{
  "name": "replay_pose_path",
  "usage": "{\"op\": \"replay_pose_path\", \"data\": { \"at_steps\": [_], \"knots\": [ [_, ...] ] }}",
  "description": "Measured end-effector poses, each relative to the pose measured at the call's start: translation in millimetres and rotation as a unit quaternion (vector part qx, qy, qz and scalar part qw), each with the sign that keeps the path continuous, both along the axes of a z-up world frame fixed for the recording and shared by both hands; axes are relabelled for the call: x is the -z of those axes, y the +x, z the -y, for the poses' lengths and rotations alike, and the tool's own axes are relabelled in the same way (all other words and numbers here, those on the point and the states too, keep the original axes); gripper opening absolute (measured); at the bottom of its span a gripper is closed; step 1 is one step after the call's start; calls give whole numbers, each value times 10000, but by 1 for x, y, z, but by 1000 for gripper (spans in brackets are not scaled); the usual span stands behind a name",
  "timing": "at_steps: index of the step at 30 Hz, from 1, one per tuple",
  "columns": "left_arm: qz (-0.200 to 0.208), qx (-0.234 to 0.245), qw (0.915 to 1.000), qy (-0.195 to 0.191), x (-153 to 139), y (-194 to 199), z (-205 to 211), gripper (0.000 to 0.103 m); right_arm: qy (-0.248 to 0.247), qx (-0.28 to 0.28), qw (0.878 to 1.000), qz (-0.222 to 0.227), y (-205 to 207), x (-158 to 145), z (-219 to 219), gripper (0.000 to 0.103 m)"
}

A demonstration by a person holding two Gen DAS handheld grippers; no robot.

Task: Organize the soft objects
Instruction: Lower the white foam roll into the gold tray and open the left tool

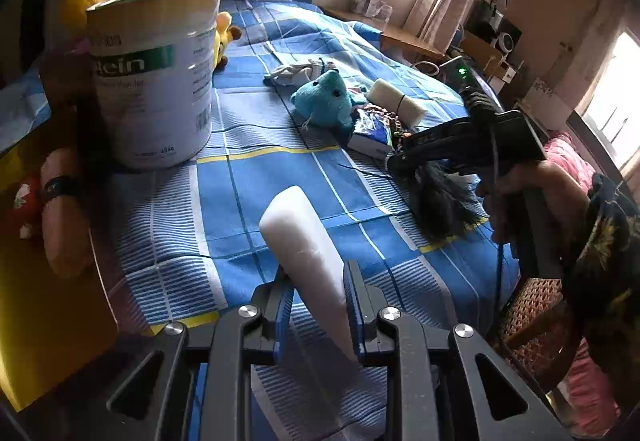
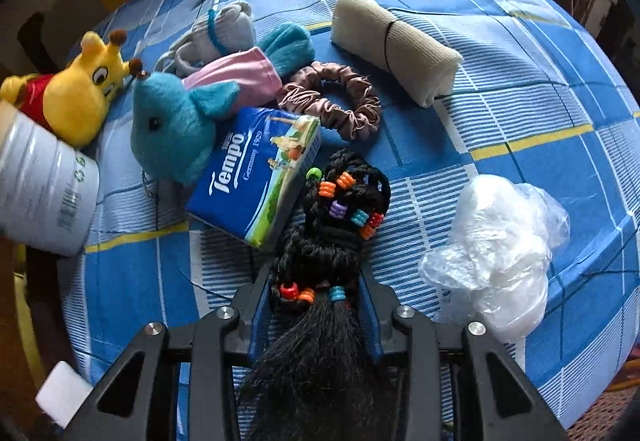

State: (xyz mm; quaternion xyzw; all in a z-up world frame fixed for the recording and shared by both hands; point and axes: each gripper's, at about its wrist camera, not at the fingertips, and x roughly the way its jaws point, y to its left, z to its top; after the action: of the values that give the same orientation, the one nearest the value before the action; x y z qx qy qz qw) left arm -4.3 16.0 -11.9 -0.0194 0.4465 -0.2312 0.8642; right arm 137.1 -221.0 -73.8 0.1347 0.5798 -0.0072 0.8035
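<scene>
Your left gripper (image 1: 316, 297) is clamped on a white foam piece (image 1: 304, 241), its jaws nearly closed with both blue pads pressing the foam's sides. The foam sticks out ahead of the fingers, above the blue checked cloth (image 1: 256, 177), with the white can (image 1: 154, 81) standing beyond it to the left.

Your right gripper (image 2: 316, 305) has its jaws narrowed on a black braided hairpiece (image 2: 340, 225) with coloured beads. The pads sit against the braid at the beaded band; its loose hair end hangs back between the arms, and its looped end reaches forward next to the tissue pack (image 2: 260, 173). In the left view the same hairpiece (image 1: 440, 197) droops from that gripper (image 1: 400, 161) over the cloth, held by your hand (image 1: 532, 193).

On the cloth beyond lie a blue plush (image 2: 176, 129), a yellow plush (image 2: 80, 89), a scrunchie (image 2: 332, 101), a rolled beige cloth (image 2: 392, 49) and a crumpled plastic bag (image 2: 500, 253).
</scene>
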Motion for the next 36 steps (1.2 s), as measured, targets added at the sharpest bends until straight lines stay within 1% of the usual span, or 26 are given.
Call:
{"op": "replay_pose_path", "data": {
  "at_steps": [5,8,9,12,14,16,18,19,22,25,26,28,30,31,32,33,36],
  "knots": [
    [166,7,9999,12,-9,-9,-6,25,-419,-270,9987,80,-2,-1,-10,38],
    [232,-114,9997,-49,-18,-13,-22,25,-427,-289,9986,89,-2,0,-9,38],
    [251,-195,9994,-99,-22,-14,-30,24,-431,-303,9986,100,-4,0,-15,38],
    [394,-564,9974,-229,-40,-16,-64,25,-530,-399,9977,121,-3,-1,-14,39],
    [556,-881,9942,-276,-54,-17,-93,25,-647,-461,9967,137,-3,-1,-17,39],
    [638,-1266,9898,-158,-64,-14,-124,25,-669,-464,9966,143,-3,-2,-17,39],
    [640,-1661,9840,-14,-67,-8,-158,25,-680,-463,9965,150,-4,0,-19,39],
    [612,-1825,9813,63,-66,-4,-172,25,-699,-472,9963,154,-5,0,-19,39],
    [271,-2189,9750,258,-54,16,-214,25,-762,-497,9957,161,-7,0,-22,39],
    [-68,-2387,9704,350,-37,41,-246,25,-808,-542,9951,175,-5,0,-20,39],
    [-161,-2394,9701,358,-31,48,-252,25,-815,-548,9950,177,-5,0,-20,39],
    [-314,-2497,9668,447,-19,66,-264,25,-829,-557,9948,182,-5,0,-20,39],
    [-451,-2394,9688,457,-8,83,-271,25,-842,-563,9947,186,-6,0,-21,39],
    [-498,-2429,9676,487,-3,92,-274,26,-852,-567,9946,189,-6,0,-21,39],
    [-521,-2390,9685,467,0,96,-275,26,-862,-577,9944,191,-6,-1,-21,39],
    [-517,-2308,9708,395,2,104,-274,26,-875,-585,9943,194,-6,-1,-21,39],
    [-460,-2232,9732,319,3,121,-276,26,-879,-578,9943,194,-6,0,-21,39]
  ]
}}
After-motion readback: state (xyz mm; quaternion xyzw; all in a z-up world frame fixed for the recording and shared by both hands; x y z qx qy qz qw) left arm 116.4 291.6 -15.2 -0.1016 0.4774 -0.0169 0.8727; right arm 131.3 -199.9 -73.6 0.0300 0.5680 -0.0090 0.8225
